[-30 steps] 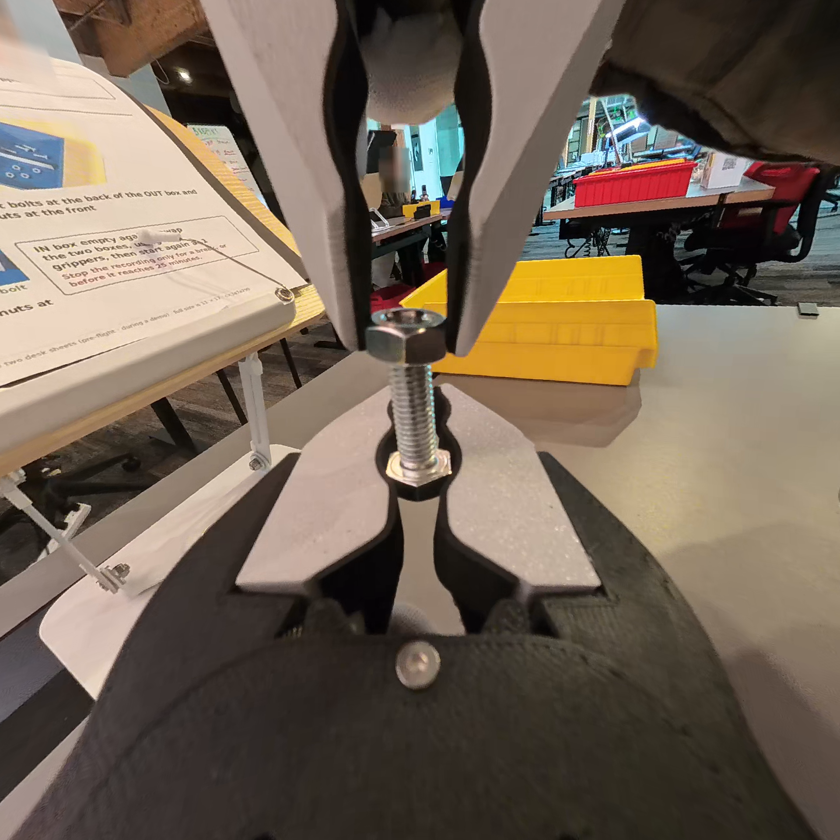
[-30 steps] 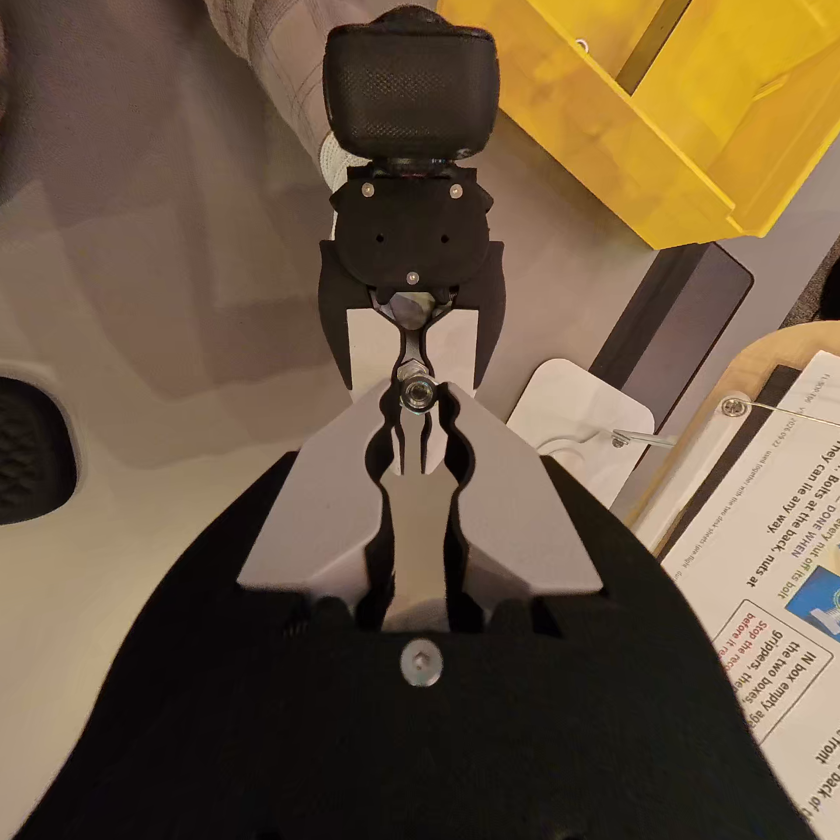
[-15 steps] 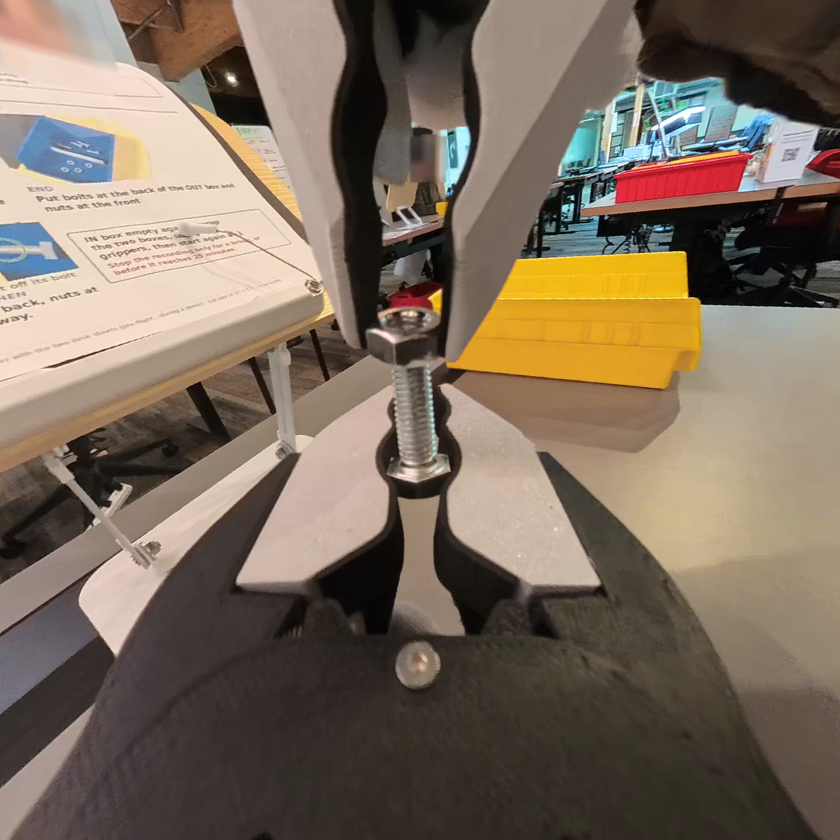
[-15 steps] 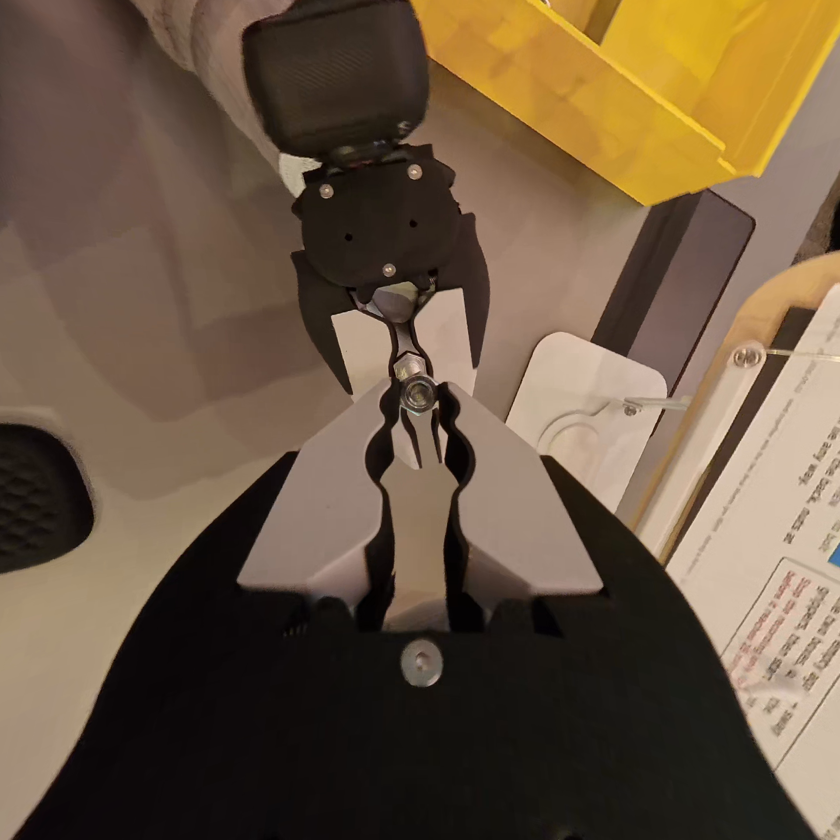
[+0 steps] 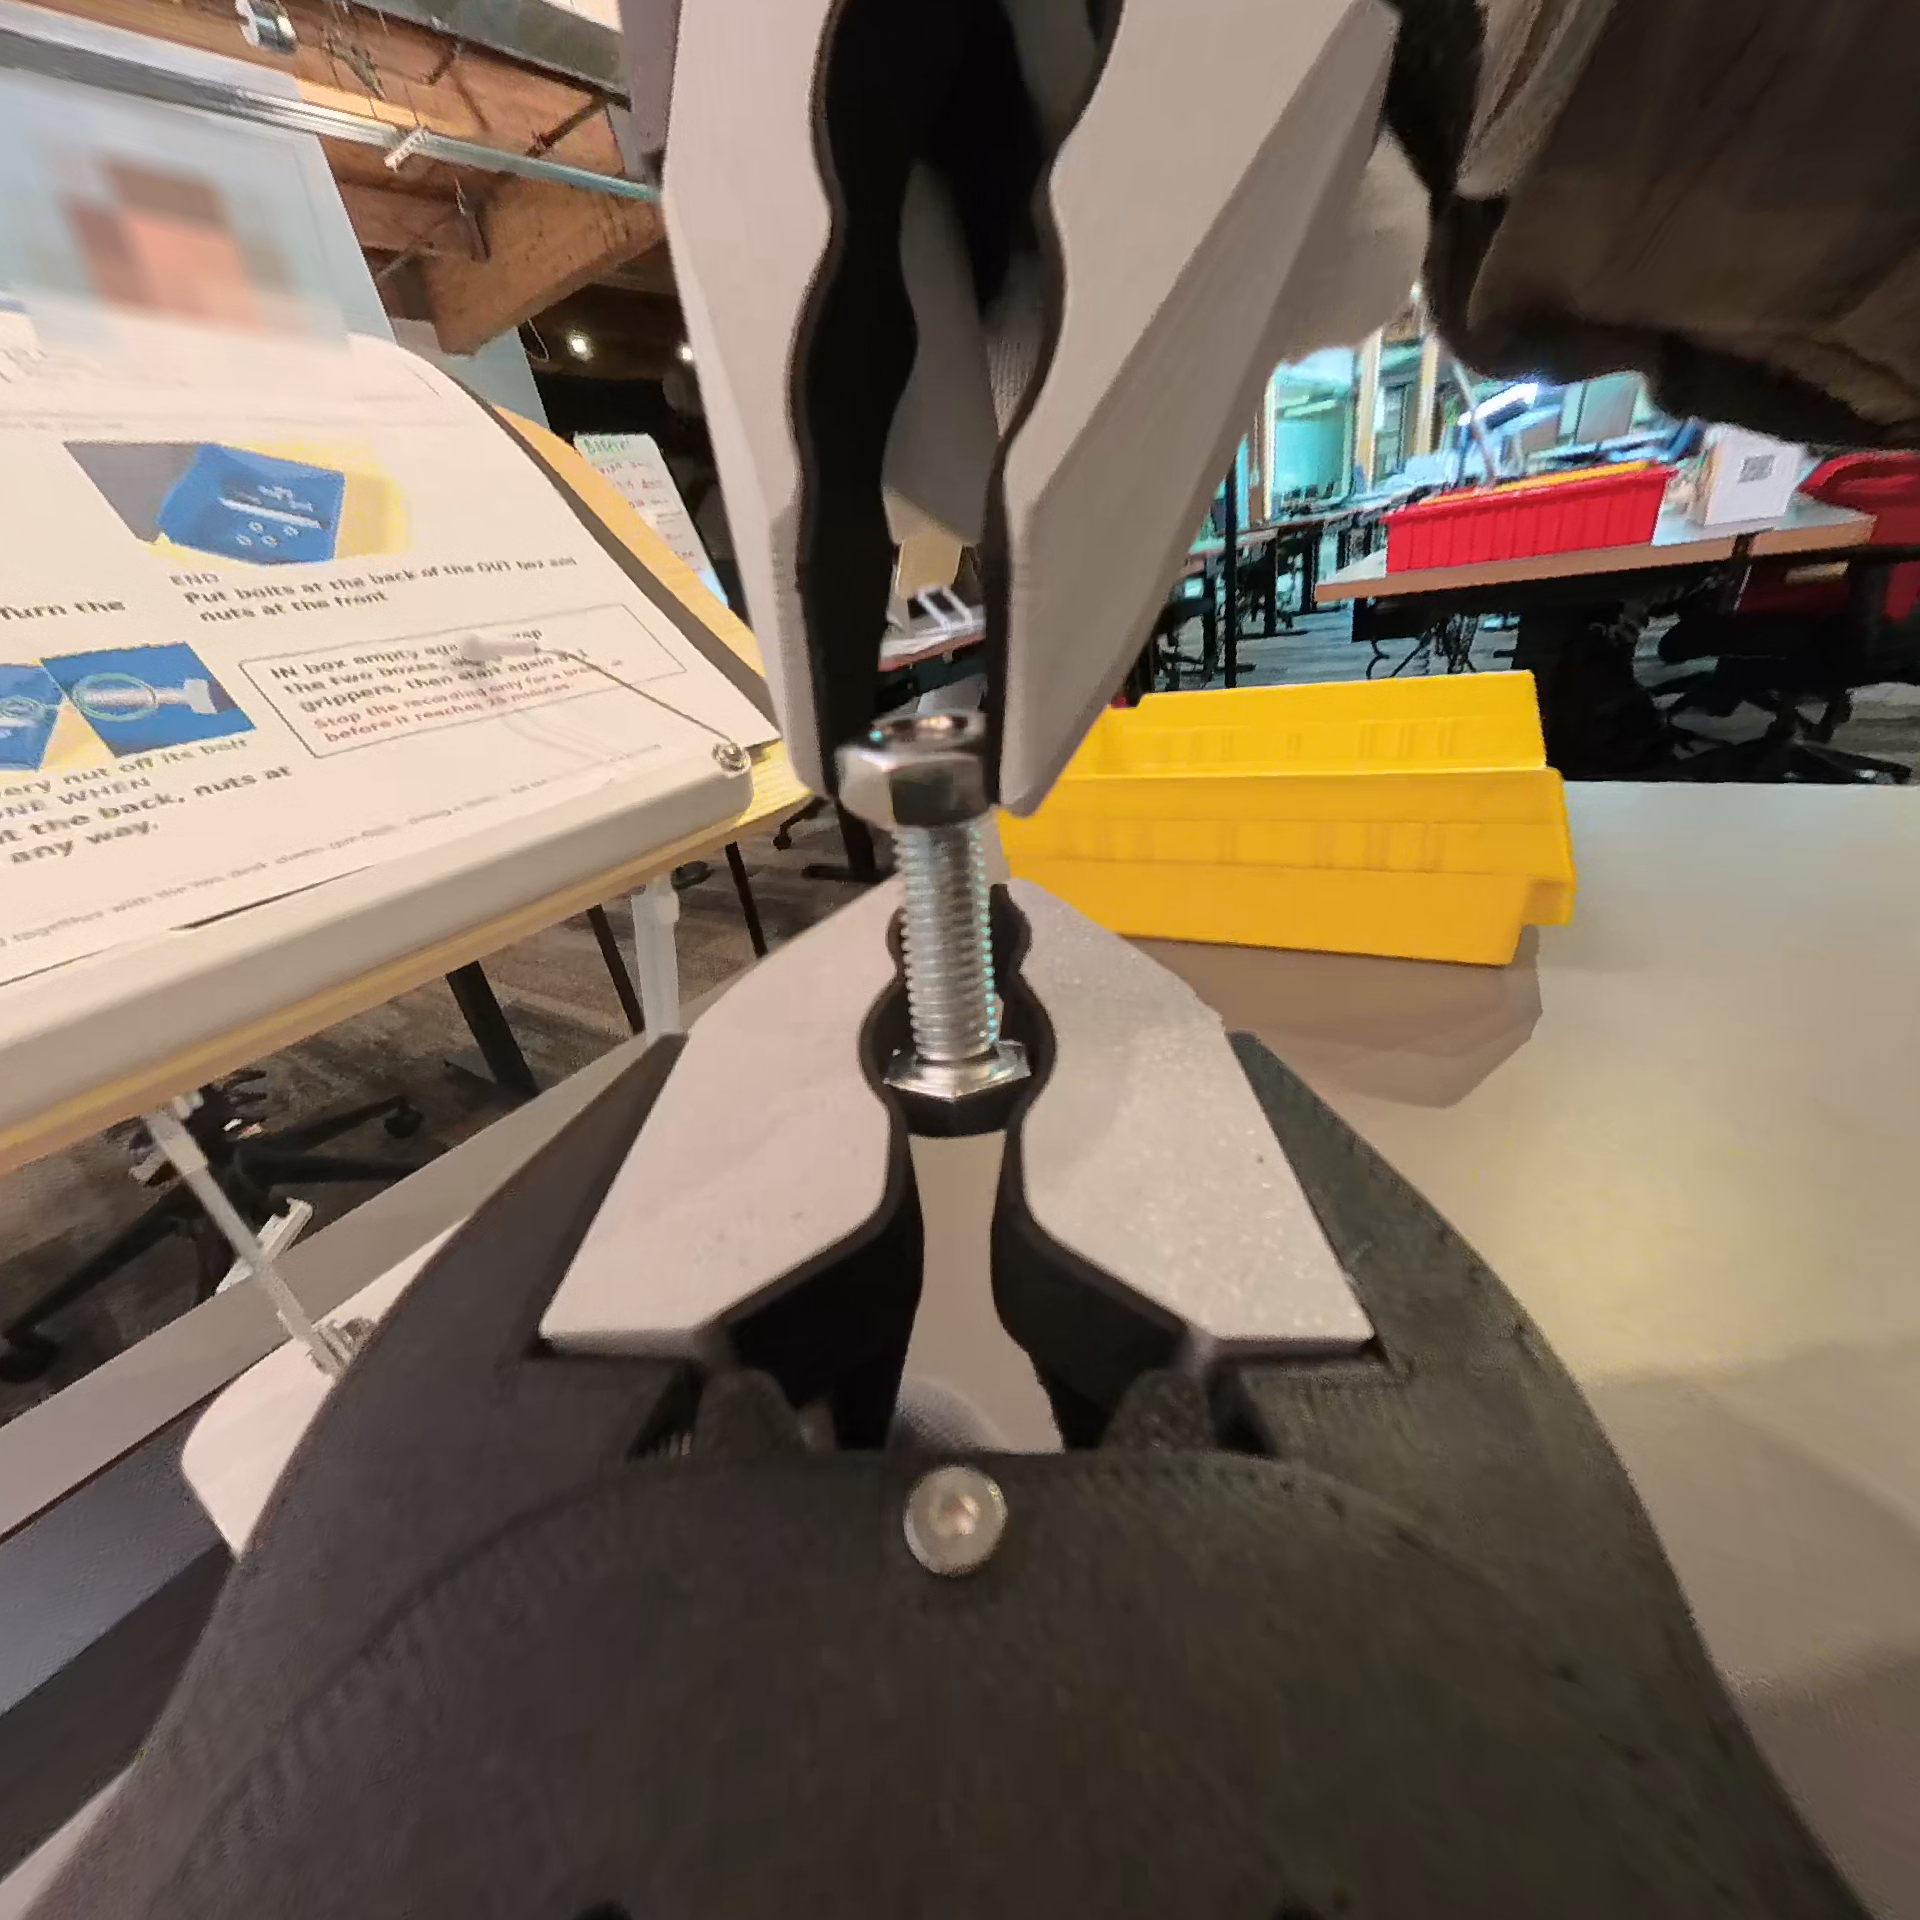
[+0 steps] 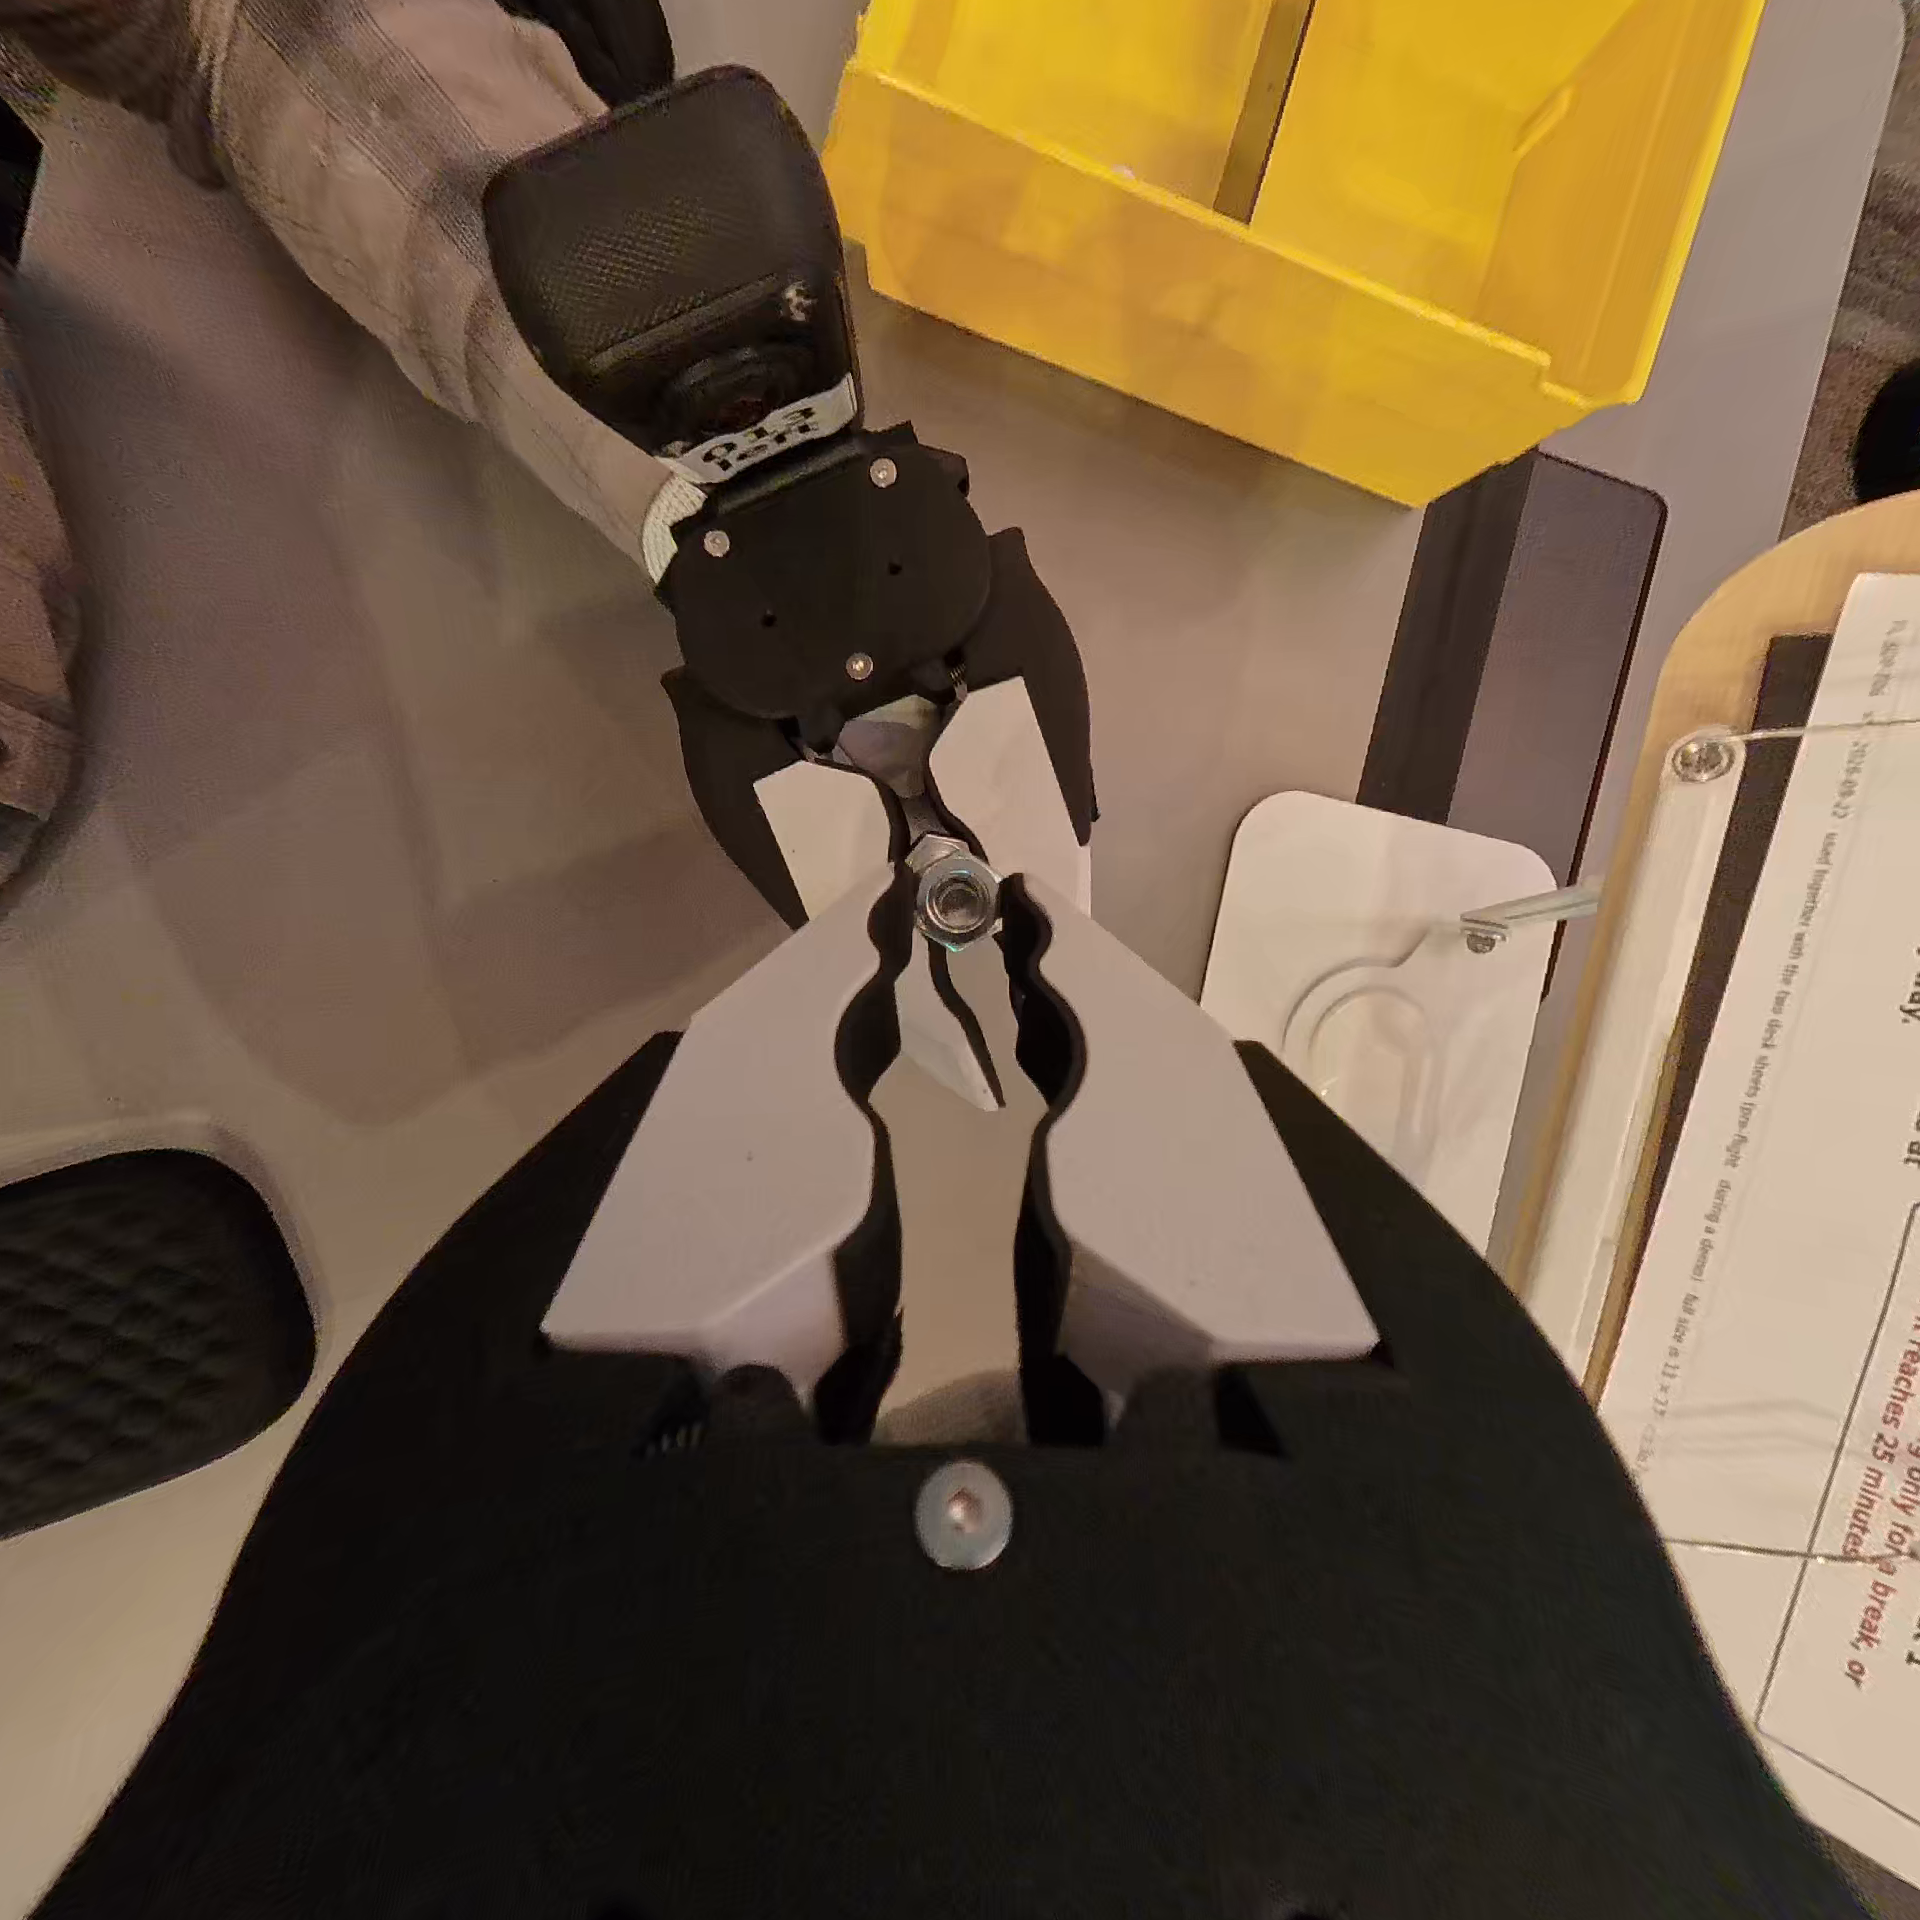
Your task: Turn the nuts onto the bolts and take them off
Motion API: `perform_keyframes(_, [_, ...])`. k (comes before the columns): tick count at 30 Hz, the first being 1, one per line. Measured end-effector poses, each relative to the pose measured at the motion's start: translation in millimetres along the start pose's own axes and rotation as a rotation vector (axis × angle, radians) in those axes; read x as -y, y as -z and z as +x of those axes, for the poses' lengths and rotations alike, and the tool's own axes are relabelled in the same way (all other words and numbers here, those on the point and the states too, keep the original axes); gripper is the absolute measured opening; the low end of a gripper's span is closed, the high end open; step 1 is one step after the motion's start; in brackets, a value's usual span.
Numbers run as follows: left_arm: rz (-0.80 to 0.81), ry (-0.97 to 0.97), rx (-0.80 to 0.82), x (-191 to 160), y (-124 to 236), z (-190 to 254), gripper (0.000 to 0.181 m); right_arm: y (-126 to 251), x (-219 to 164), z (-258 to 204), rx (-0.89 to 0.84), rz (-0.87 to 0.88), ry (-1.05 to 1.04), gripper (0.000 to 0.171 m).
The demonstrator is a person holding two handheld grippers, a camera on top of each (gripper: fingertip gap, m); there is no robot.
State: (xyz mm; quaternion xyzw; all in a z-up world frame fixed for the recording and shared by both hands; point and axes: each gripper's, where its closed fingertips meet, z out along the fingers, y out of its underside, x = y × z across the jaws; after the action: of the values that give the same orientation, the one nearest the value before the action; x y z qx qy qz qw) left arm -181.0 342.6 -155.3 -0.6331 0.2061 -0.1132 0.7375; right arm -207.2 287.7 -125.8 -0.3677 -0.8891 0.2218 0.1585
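- Bolt (image 5: pixel 945 935) stands upright btwn the two grippers, above the grey table (image 5: pixel 1662 1091).
- Left gripper (image 5: pixel 954 1070) – fingers narrow, clamped on the hex piece at the bolt's lower end, seated in a scalloped notch.
- Right gripper (image 6: pixel 956 914) comes from above (tips down), closed on the hex nut (image 5: pixel 912 792) at the top end.
- Bolt & nut: shiny zinc steel, threaded shank.
- Fingers: grey faces, wavy black pads.
- Yellow plastic bin (image 5: pixel 1299 831) sits behind.
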Motion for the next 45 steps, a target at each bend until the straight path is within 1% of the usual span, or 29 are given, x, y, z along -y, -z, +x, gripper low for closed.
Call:
perform_keyframes(8, [0.116, 0.031, -0.045, 22.2, 7.1, 7.5, 0.011, 6.8, 21.3, -10.5, 0.044, 0.091, 0.043, 0.015])
perform_keyframes(13, [0.132, 0.03, -0.043, 27.0, 8.7, 7.3, 0.01, 9.1, 26.0, -12.2, 0.041, 0.096, 0.058, 0.015])
perform_keyframes(20, [0.127, 0.024, -0.063, 26.6, 7.9, 12.5, 0.01, 8.7, 26.1, -17.2, 0.04, 0.045, 0.142, 0.015])
perform_keyframes(27, [0.081, 0.019, -0.025, 18.0, 4.6, 7.1, 0.01, 5.7, 20.2, -12.2, -0.007, -0.051, 0.164, 0.015])
perform_keyframes(31, [0.071, 0.022, -0.007, 15.4, 3.9, 4.5, 0.01, 3.8, 18.8, -9.3, -0.039, -0.069, 0.099, 0.015])
perform_keyframes(38, [0.06, 0.019, 0.021, 13.2, 3.3, 1.0, 0.011, 2.7, 17.2, -4.8, -0.106, -0.02, -0.042, 0.015])
perform_keyframes(45, [0.097, 0.029, 0.001, 22.5, 5.5, 5.3, 0.011, 8.2, 23.0, -7.6, -0.133, 0.152, -0.102, 0.015])
